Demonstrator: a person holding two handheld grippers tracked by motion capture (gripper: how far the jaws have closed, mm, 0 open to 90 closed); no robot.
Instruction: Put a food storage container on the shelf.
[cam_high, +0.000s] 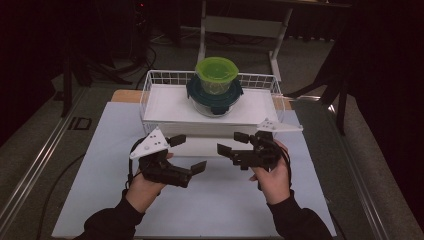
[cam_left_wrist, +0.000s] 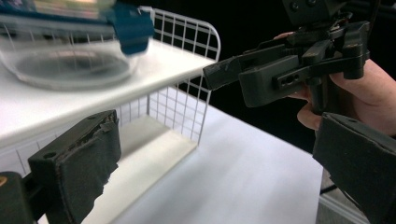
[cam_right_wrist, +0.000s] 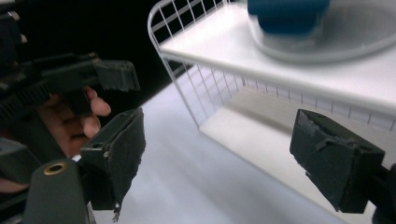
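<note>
A white wire rack (cam_high: 148, 95) stands at the back of the white mat (cam_high: 225, 205). On its upper shelf sits a glass bowl (cam_high: 215, 105) with a dark teal lid, and a smaller green-lidded container (cam_high: 216, 72) is stacked on top. My left gripper (cam_high: 189, 154) and right gripper (cam_high: 232, 142) hover in front of the rack, tips facing each other, both open and holding nothing. The left gripper view has my left gripper (cam_left_wrist: 219, 172) beside the rack (cam_left_wrist: 187, 37), the bowl (cam_left_wrist: 70, 65) above. In the right gripper view my right gripper (cam_right_wrist: 226, 158) is open below the bowl (cam_right_wrist: 327, 44).
The rack's lower shelf (cam_high: 200, 146) lies open toward me, just beyond the gripper tips. A white desk frame (cam_high: 240, 25) stands behind the table. Dark stands and cables (cam_high: 100, 65) sit at the back left. A metal rail (cam_high: 35, 165) runs along the left.
</note>
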